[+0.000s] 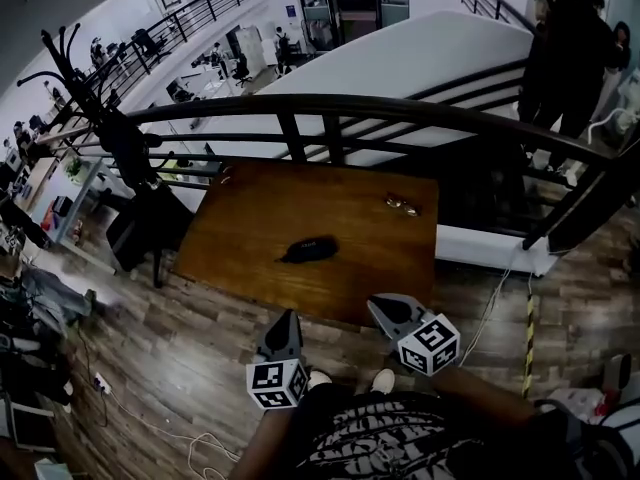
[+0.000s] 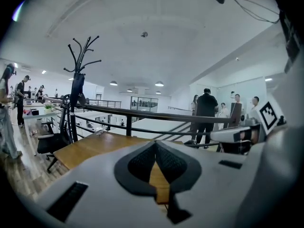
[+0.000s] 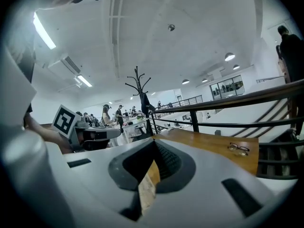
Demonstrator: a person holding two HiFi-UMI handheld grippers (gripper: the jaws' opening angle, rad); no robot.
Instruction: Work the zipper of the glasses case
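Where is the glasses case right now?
In the head view, the glasses case lies near the middle of the wooden table, with the glasses farther back to its right.

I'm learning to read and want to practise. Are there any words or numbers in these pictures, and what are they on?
No words or numbers can be read anywhere.
Left gripper and right gripper: their cubes carry black-and-white square patterns, not letters.
Glasses case: no label shows.
Shirt: a pale print, too blurred to read.
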